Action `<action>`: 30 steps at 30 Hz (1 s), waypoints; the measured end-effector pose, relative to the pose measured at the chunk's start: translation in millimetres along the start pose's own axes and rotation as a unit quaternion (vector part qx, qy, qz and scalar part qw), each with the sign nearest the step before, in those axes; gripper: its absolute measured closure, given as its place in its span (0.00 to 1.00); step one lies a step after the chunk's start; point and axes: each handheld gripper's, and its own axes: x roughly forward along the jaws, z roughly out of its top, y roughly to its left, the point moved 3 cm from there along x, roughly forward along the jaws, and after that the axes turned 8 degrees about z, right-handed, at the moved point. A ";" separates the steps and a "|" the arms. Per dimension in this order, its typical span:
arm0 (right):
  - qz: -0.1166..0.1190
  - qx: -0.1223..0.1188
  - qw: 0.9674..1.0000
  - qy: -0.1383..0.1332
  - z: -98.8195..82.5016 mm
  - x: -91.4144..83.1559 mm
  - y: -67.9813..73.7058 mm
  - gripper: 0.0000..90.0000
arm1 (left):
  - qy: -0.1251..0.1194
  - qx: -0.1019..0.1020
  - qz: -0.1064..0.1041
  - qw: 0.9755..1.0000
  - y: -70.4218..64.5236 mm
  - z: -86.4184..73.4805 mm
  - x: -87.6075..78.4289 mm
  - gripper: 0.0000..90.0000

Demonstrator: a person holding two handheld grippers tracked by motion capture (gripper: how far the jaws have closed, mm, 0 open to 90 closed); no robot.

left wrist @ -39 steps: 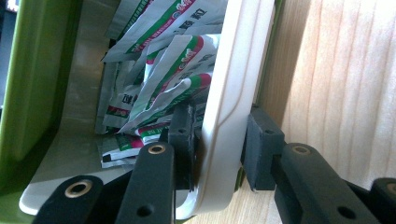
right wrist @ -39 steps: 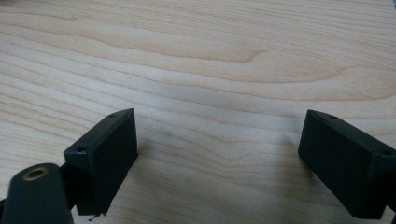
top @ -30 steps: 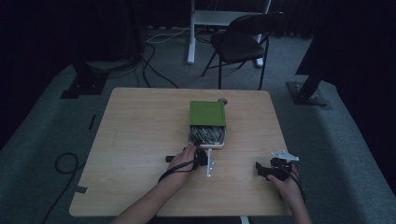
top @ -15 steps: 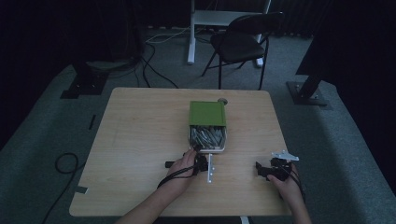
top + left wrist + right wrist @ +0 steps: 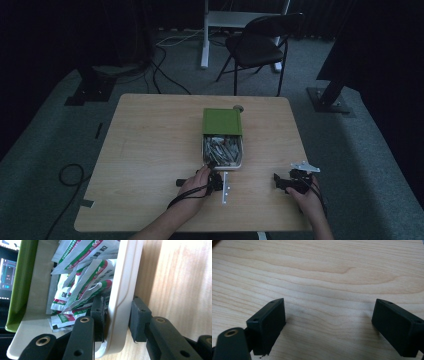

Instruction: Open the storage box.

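The rim of the white tray (image 5: 125, 290) of sachets (image 5: 85, 277) is pinched by the left gripper (image 5: 115, 317). The right gripper (image 5: 328, 325) is held spread above bare table (image 5: 324, 270).

Matt wood table (image 5: 324, 270), glossy plastic tray (image 5: 125, 290)

Printing appears on the sachets (image 5: 82, 280) in the tray (image 5: 122, 302), seen in the left gripper view: white packets with green and red bands carrying characters, apparently Chinese, too tilted and crumpled to read. A screen (image 5: 7, 277) at the left edge shows blurred lines, illegible. No brand, number or sign can be read elsewhere.
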 end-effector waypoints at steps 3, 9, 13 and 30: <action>0.000 0.000 1.000 0.000 0.0 0.0 0.0 0.13 | 0.001 -0.003 -0.001 1.000 -2.7 -0.1 -4.3 0.77; 0.000 -0.001 1.000 0.000 0.0 0.0 -0.1 0.13 | -0.006 -0.006 -0.011 1.000 -8.6 1.5 -16.0 0.78; 0.000 -0.001 1.000 0.000 0.0 0.0 -0.1 0.13 | -0.002 0.003 -0.014 1.000 -11.9 -0.4 -22.0 0.78; 0.000 -0.001 1.000 0.000 0.0 0.0 -0.1 0.13 | -0.007 0.005 -0.020 1.000 -16.7 0.5 -36.2 0.78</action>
